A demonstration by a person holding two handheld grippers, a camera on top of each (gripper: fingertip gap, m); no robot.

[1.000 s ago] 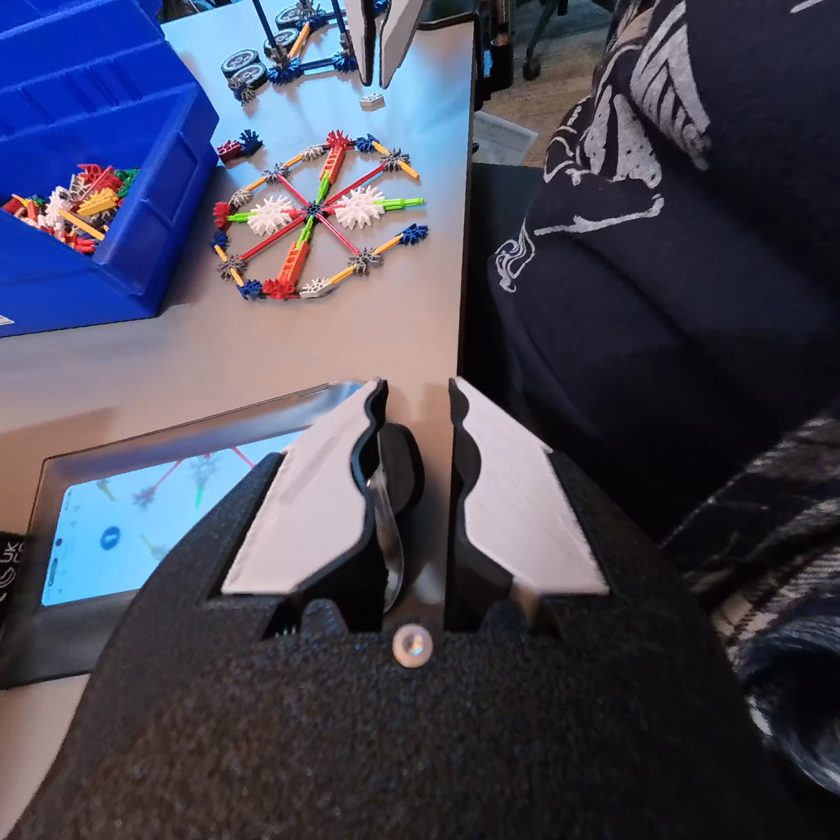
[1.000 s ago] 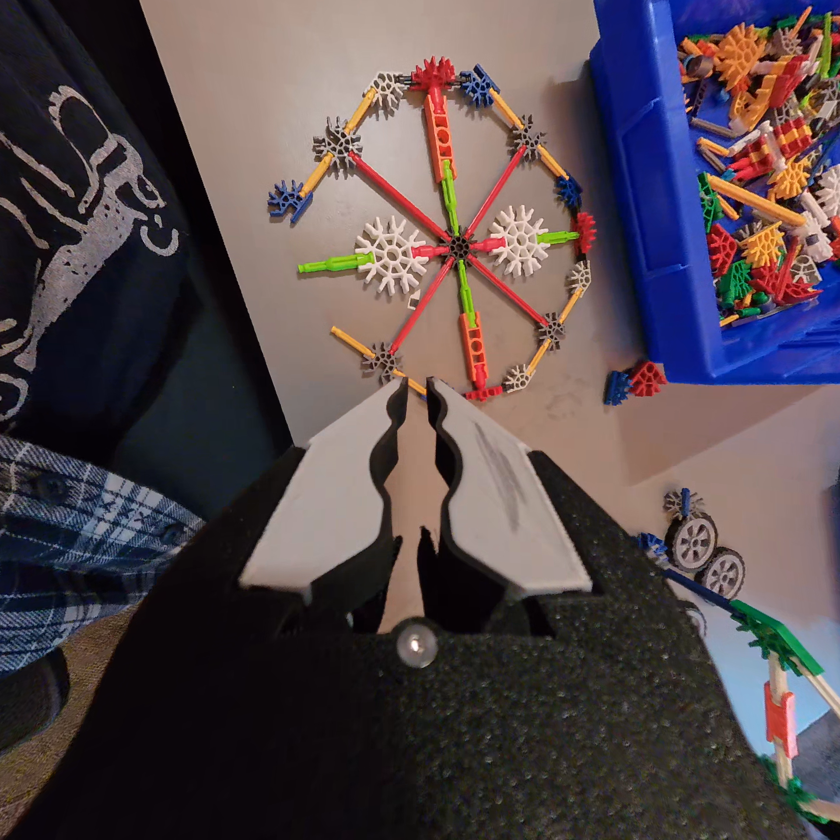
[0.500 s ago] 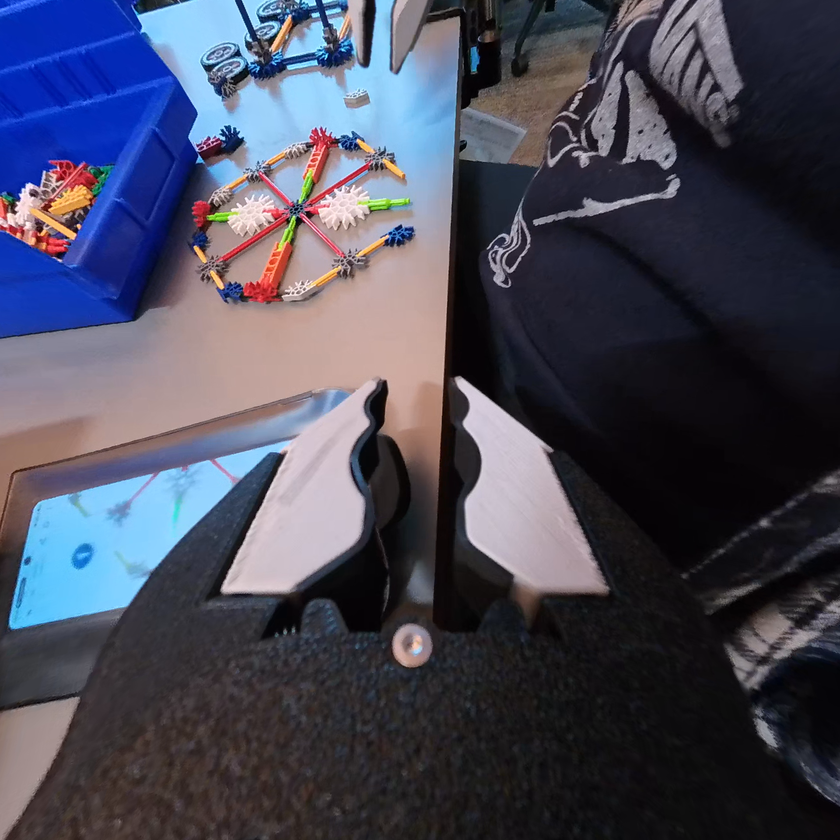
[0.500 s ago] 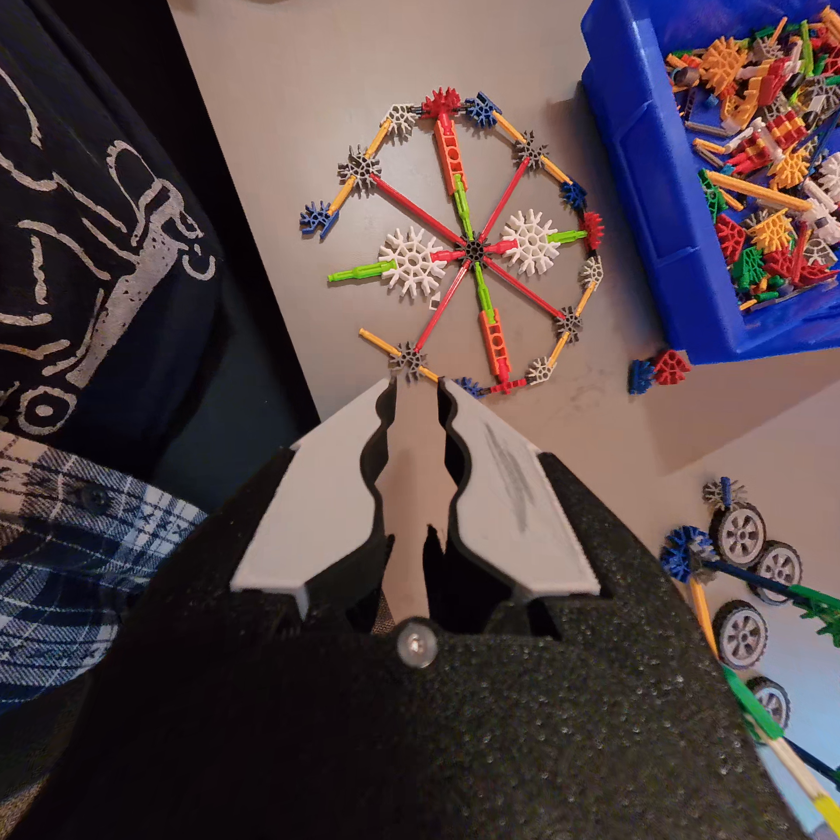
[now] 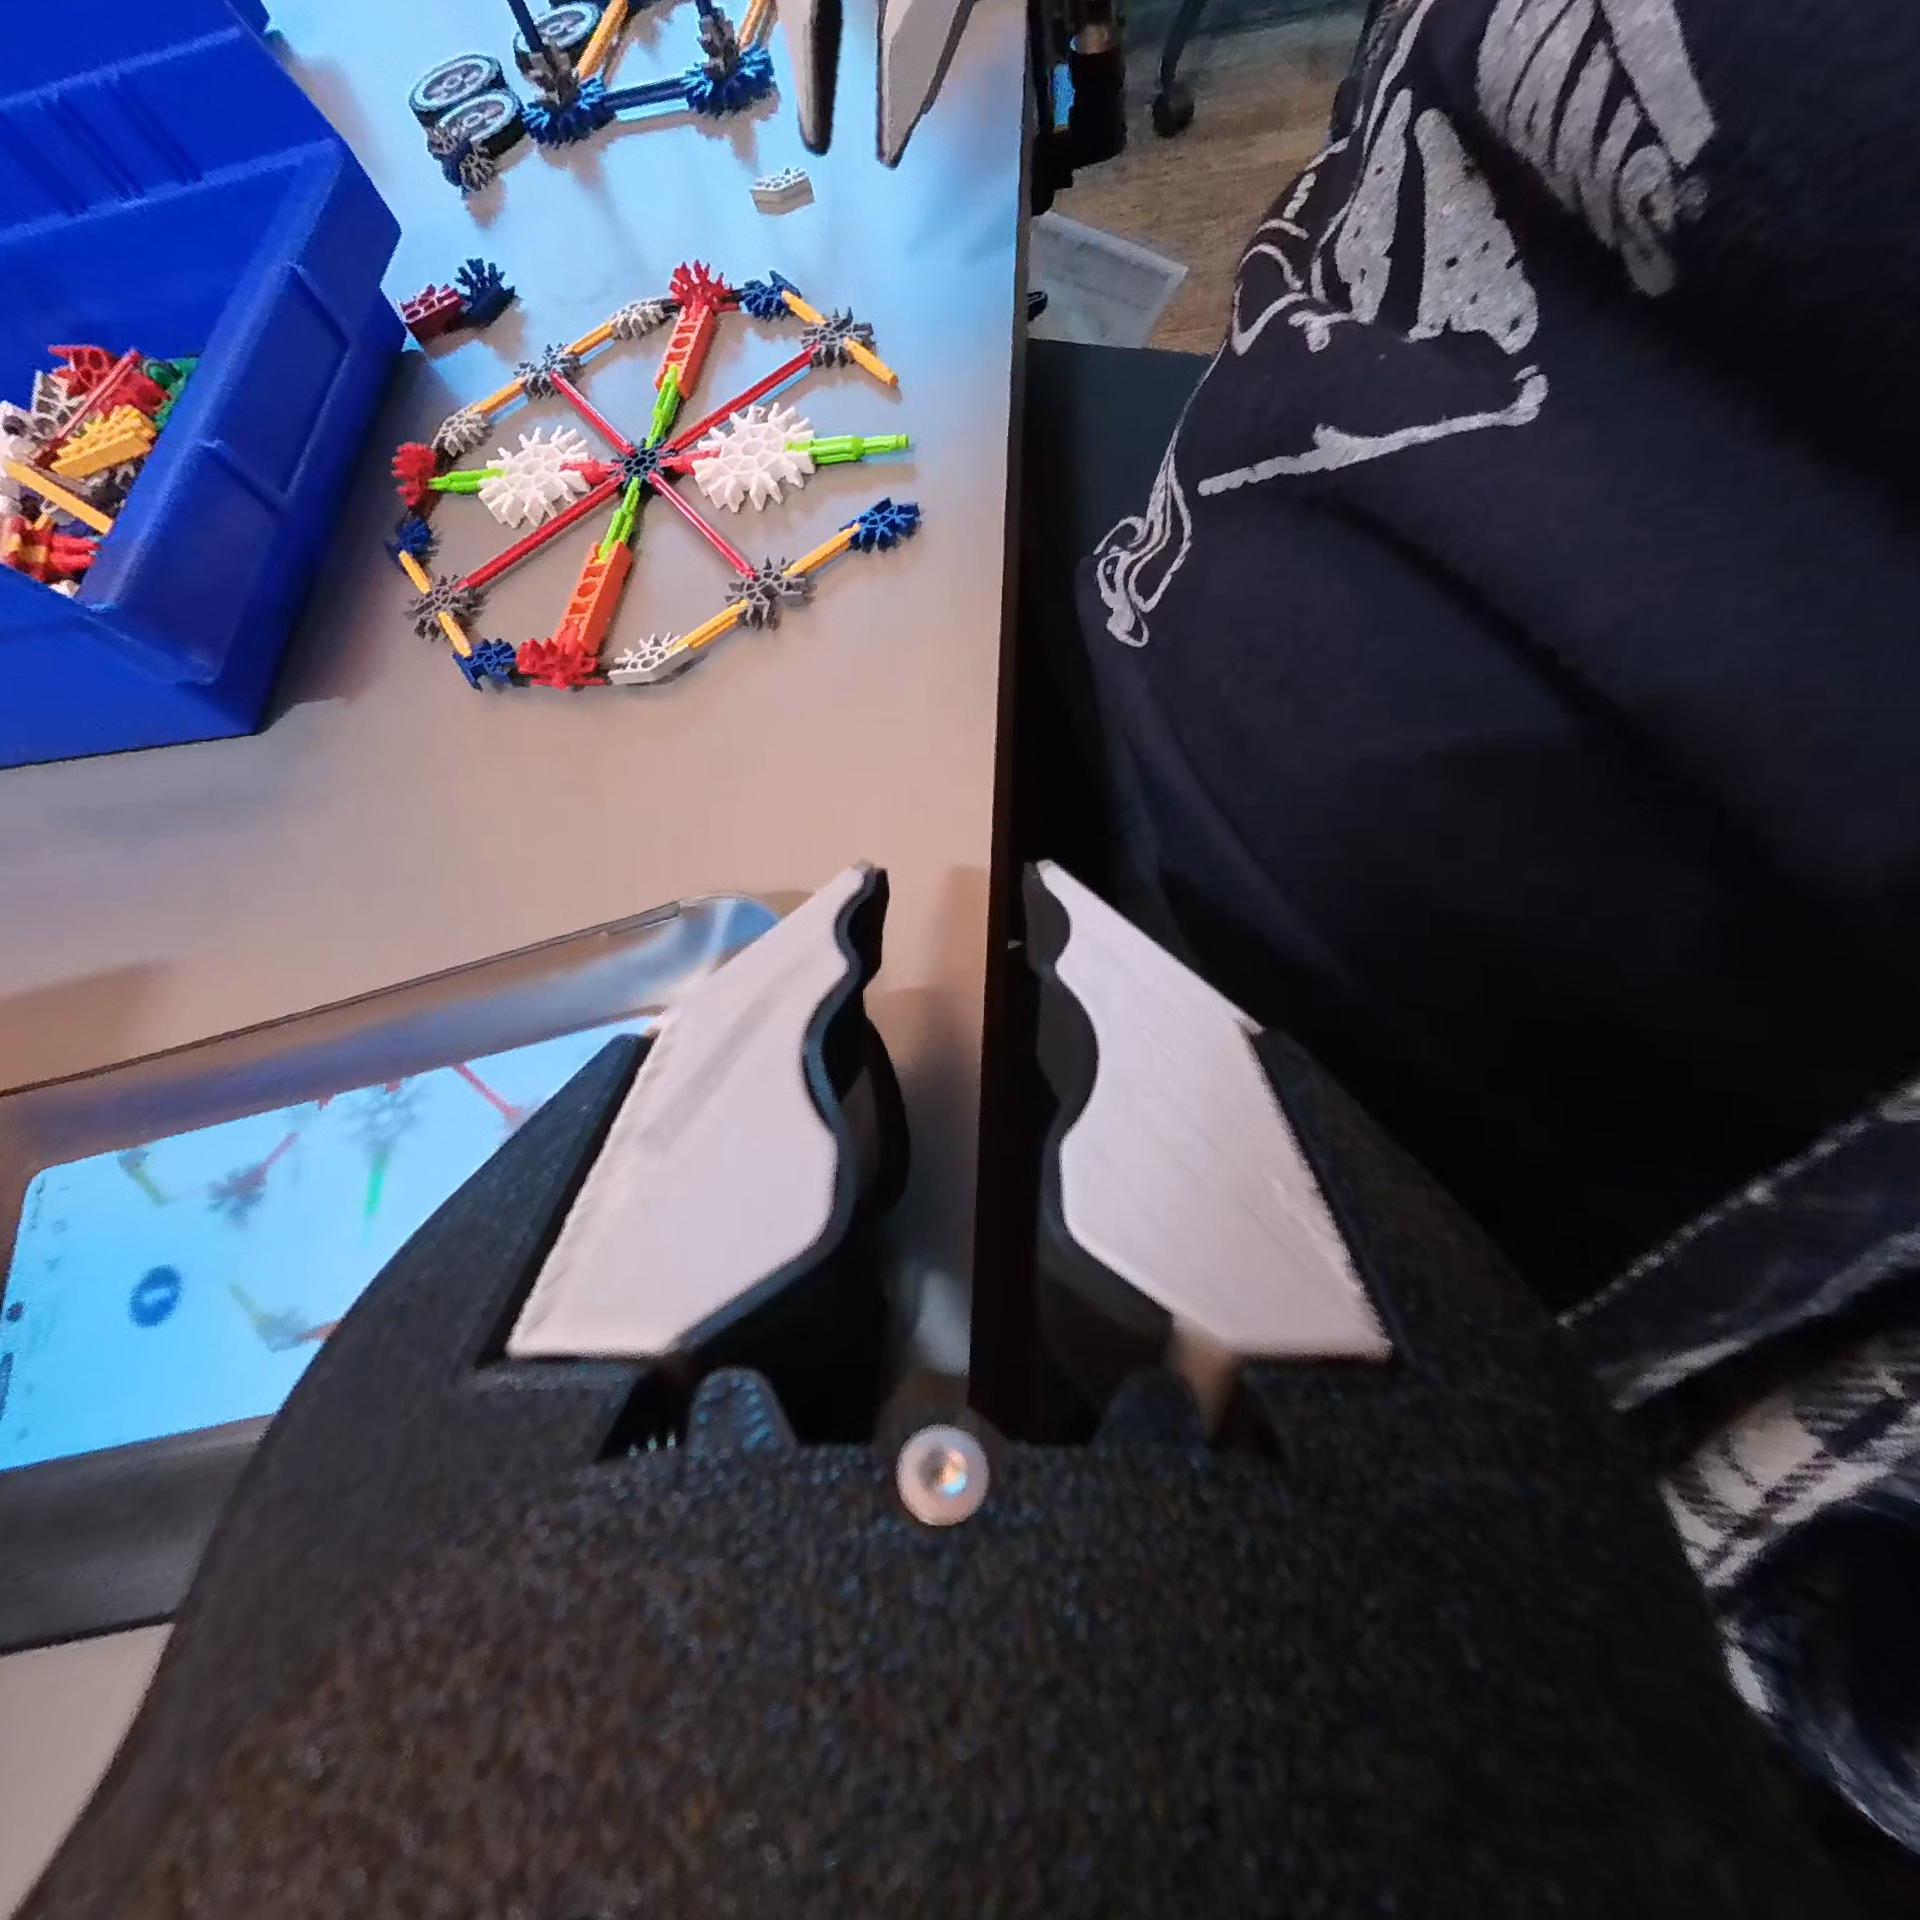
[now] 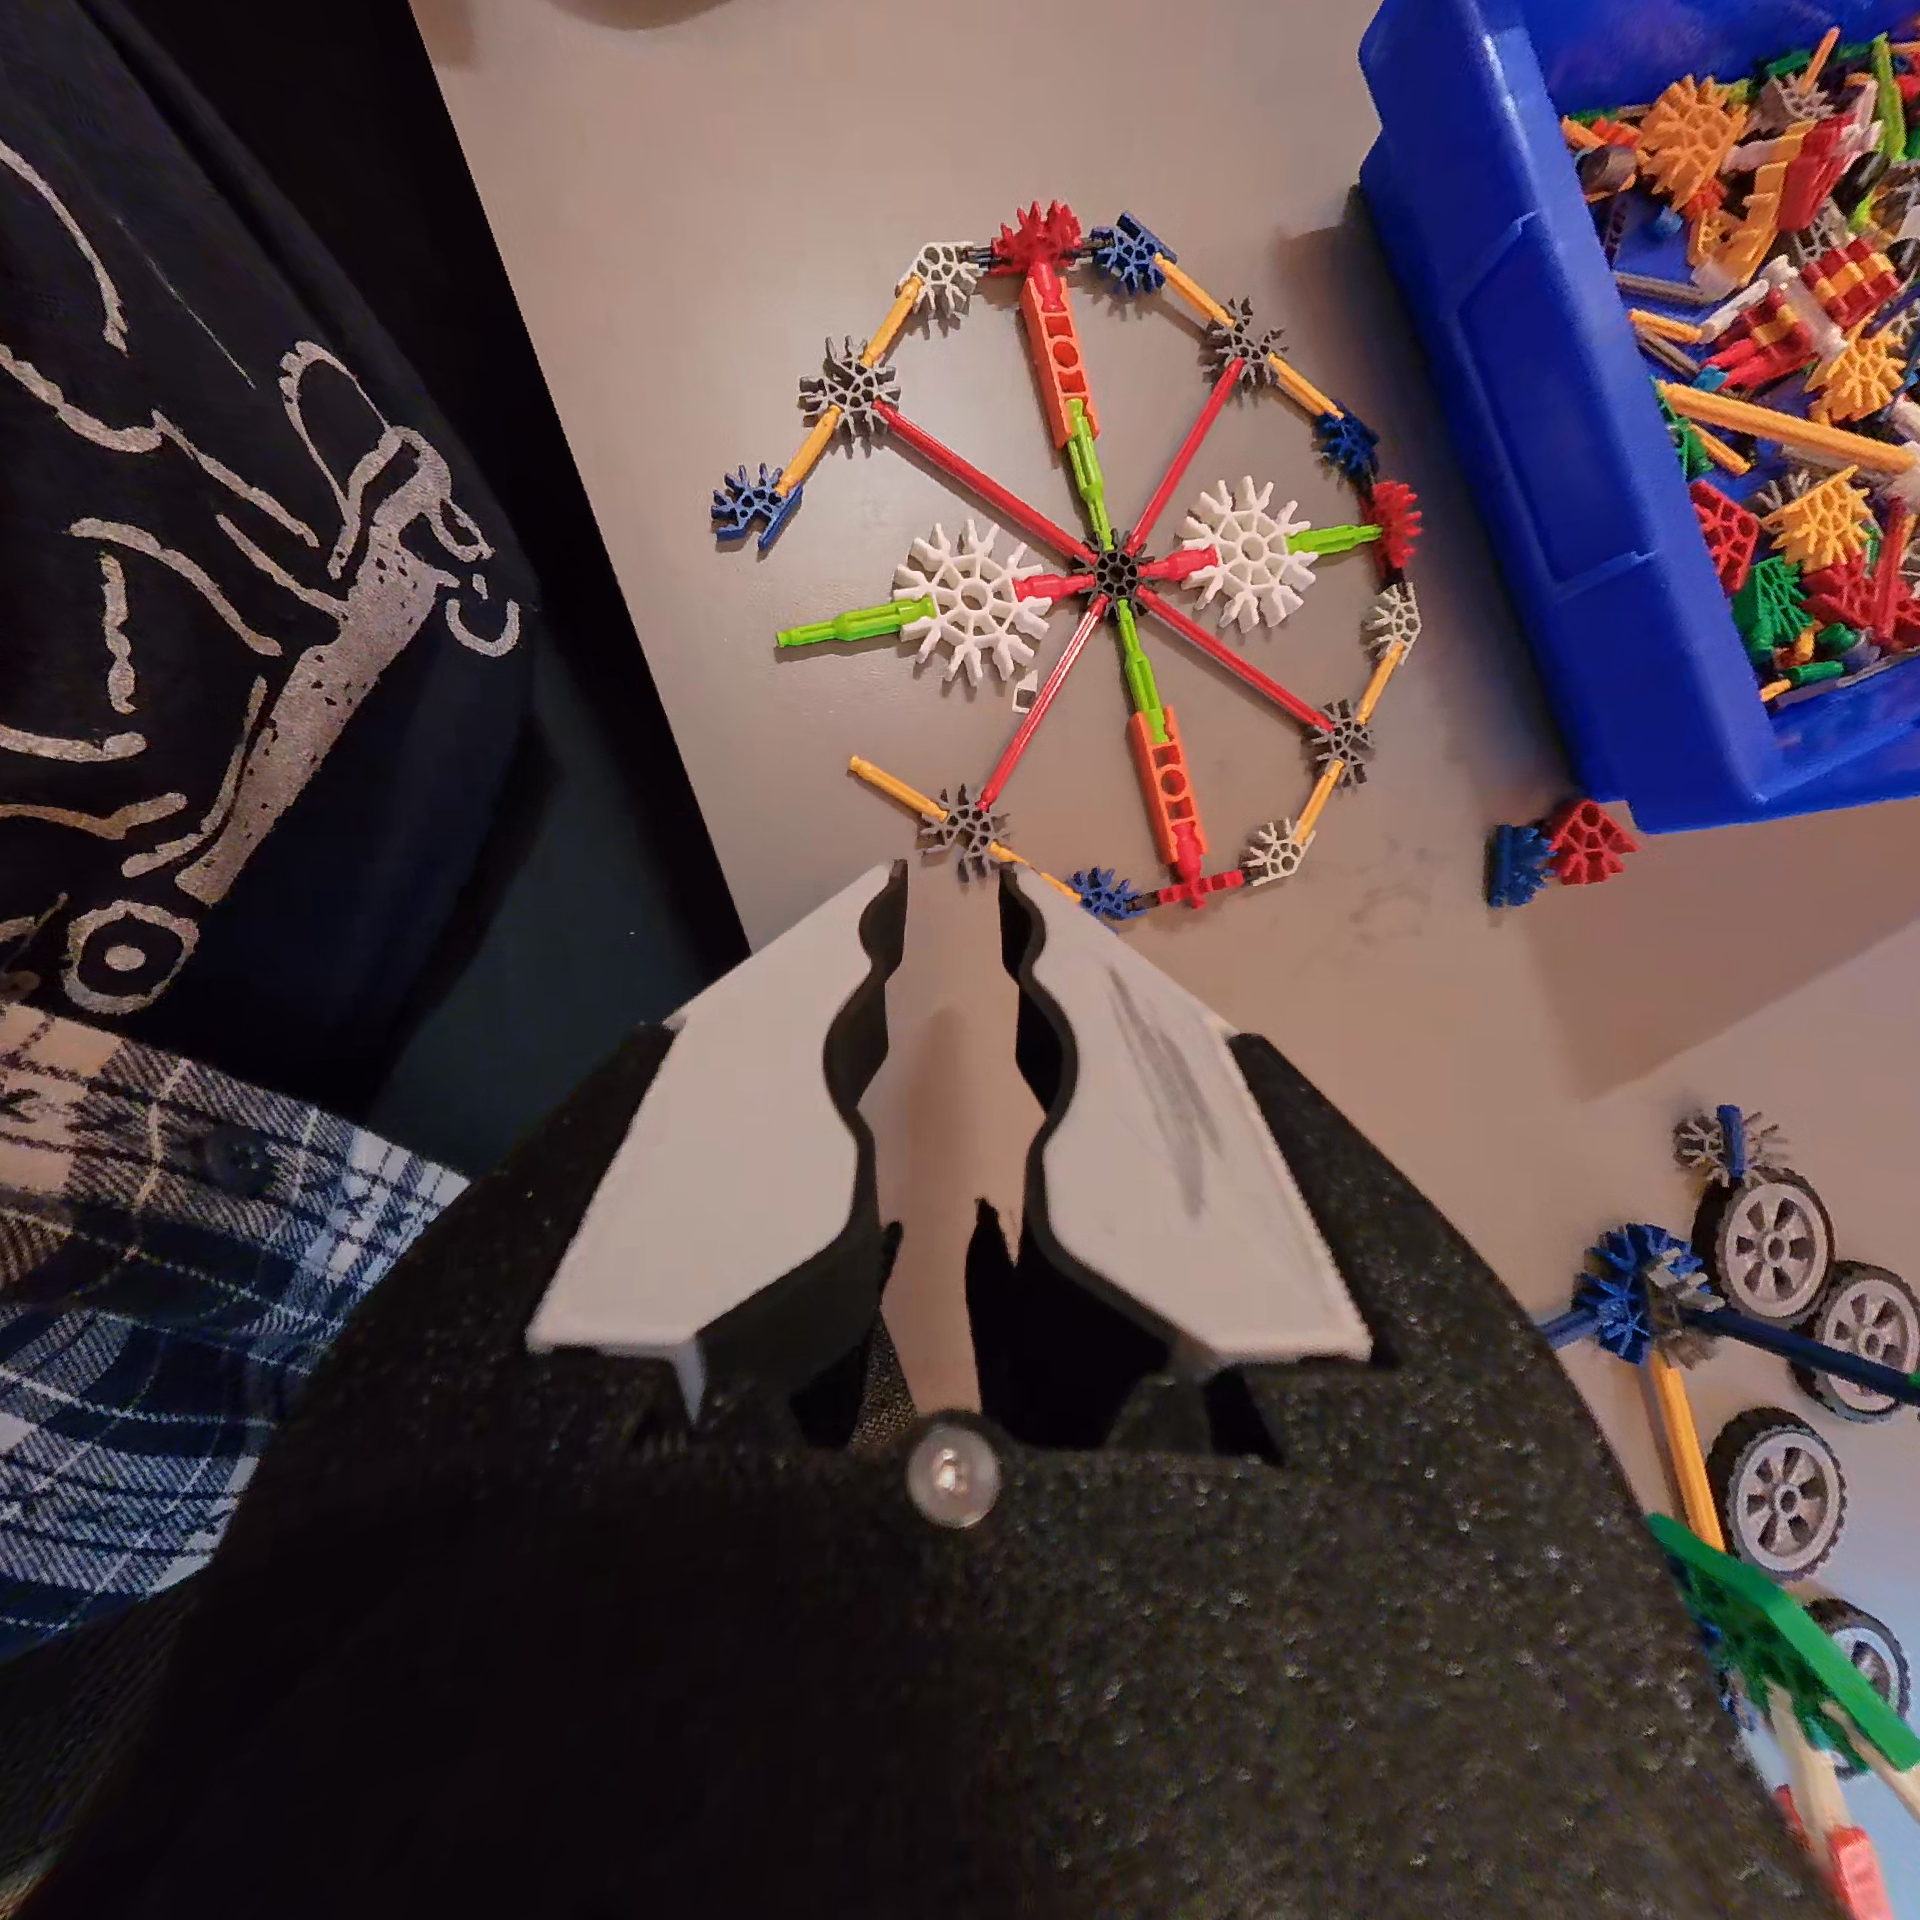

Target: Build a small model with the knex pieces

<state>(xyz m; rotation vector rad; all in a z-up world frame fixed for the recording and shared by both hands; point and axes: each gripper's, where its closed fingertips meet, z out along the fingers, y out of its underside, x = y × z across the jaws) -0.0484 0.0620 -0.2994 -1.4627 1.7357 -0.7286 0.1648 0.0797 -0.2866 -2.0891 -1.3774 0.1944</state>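
Observation:
A flat wheel of coloured rods and connectors (image 5: pixel 639 462) lies on the grey table; it also shows in the right wrist view (image 6: pixel 1117 571). My right gripper (image 6: pixel 951 873) is open and empty, its tips just short of a grey connector (image 6: pixel 961 826) on the wheel's near rim. It shows far off in the left wrist view (image 5: pixel 862 83), above a small grey piece (image 5: pixel 781 190) lying on the table. My left gripper (image 5: pixel 956 883) is open and empty over the table's edge, beside a lit tablet (image 5: pixel 260 1195).
A blue bin (image 5: pixel 208 520) of loose pieces stands beside the wheel, also in the right wrist view (image 6: pixel 1538 468). A red and blue connector pair (image 6: pixel 1558 847) lies near it. A wheeled model (image 6: pixel 1766 1299) sits at the right. A person's dark shirt (image 5: pixel 1455 623) borders the table edge. There is about 20 cm between the tips of the two grippers. My right gripper is the nearer one to the grey connector (image 6: pixel 961 826): about 4 cm, against 20 cm. Look for it in the left wrist view (image 5: pixel 826 324) too.
My right gripper's jaws have opened from nearly shut and it has drawn back a little from the wheel. My left gripper has shifted slightly; its gap is unchanged.

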